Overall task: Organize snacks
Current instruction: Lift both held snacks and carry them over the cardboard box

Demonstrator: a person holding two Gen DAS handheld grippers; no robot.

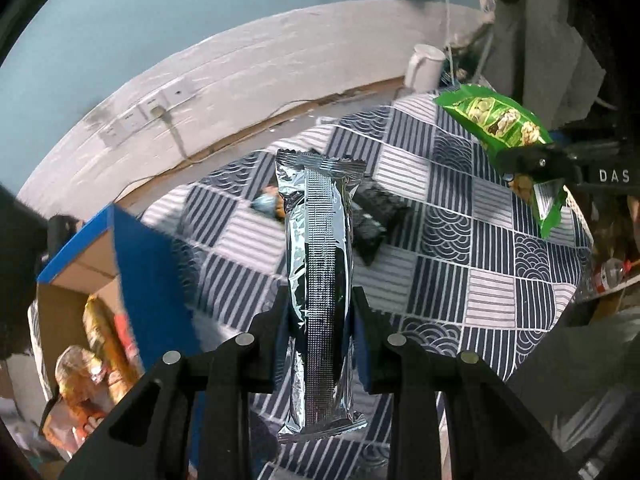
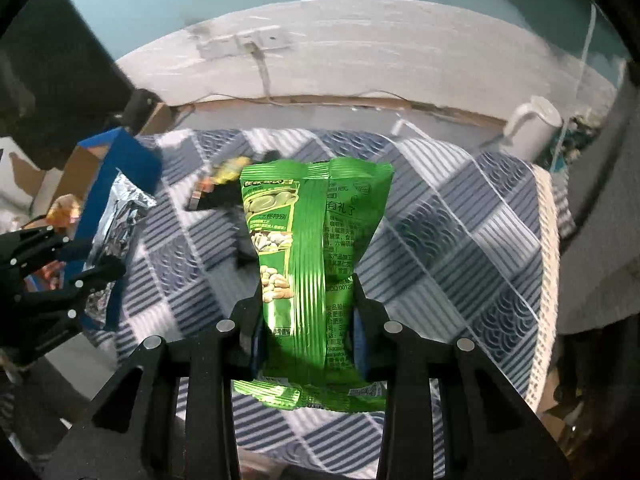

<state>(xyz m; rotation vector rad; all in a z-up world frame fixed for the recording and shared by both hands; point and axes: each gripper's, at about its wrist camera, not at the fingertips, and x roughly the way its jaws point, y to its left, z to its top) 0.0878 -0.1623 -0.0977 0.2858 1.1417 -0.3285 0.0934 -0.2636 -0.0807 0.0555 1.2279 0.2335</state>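
**Both packs in the air, box at far left**

At far left sits the blue box (image 1: 132, 264) with snacks already inside, its flap up. Risk first: the box opening looks narrow and partly full, so a long pack could catch on the flap or land on the rim and slide out. Both packs are slick foil/film pinched only at the lower part, so a quick swing could let them twist or slip from the pads. Both grippers near each other, so a clash over the box is possible.

Left gripper (image 1: 320, 344) is clamped on the silver pack (image 1: 318, 272), seam side facing camera. Fingers (image 1: 268, 332) squeeze the lower half; the top sticks out well beyond the tips, the tail hangs back toward the camera.

On the cloth (image 1: 460, 240) beyond it lie a dark pack (image 1: 376, 220) and one more blurred snack, not yet picked.

Right gripper (image 2: 306, 316) is clamped on the green pack (image 2: 316, 240), upright between the fingers (image 2: 368, 304), held low, most of it above the tips.
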